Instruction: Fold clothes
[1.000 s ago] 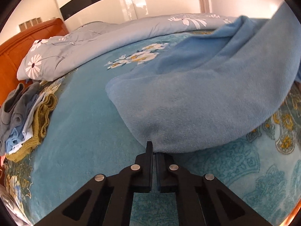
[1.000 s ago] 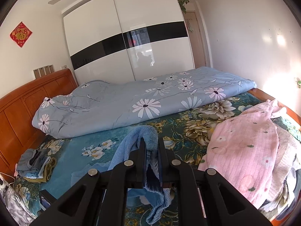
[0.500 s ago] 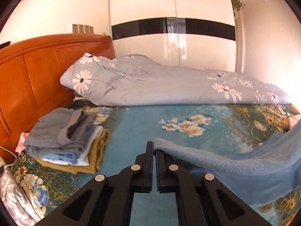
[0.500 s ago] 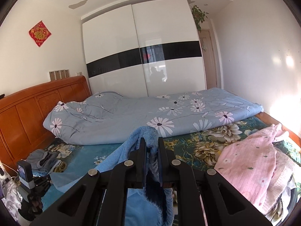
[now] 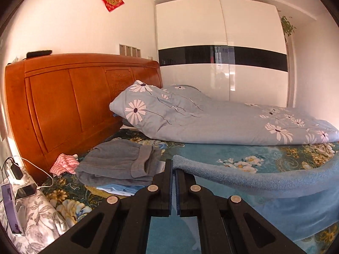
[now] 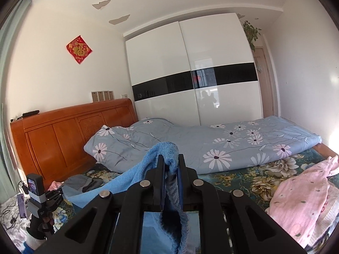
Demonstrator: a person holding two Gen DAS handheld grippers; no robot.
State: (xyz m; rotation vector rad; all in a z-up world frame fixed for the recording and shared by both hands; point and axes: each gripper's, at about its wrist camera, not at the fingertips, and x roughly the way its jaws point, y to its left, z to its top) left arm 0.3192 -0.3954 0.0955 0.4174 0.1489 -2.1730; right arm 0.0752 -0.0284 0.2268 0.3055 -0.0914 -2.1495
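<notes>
A light blue fleece garment (image 5: 243,180) hangs stretched between my two grippers above the teal flowered bedspread (image 5: 211,154). My left gripper (image 5: 174,166) is shut on one corner, and the cloth runs off to the right from its tips. In the right wrist view the same garment (image 6: 131,177) drapes over my right gripper (image 6: 170,158), which is shut on a bunched fold; the loose end hangs down between the fingers. The left unit's camera (image 6: 34,185), held by a hand, shows at the lower left of that view.
A folded pile with grey clothes on top (image 5: 118,165) lies by the orange wooden headboard (image 5: 70,101). A blue daisy quilt (image 5: 211,122) is rolled along the bed's far side. A pink garment (image 6: 303,199) lies at the right. Phones and cables (image 5: 19,182) sit at the left edge.
Both grippers rose, lifting the blue garment off the bed. The left view swung from the bedspread up toward the headboard and wardrobe. Both grips stayed shut.
</notes>
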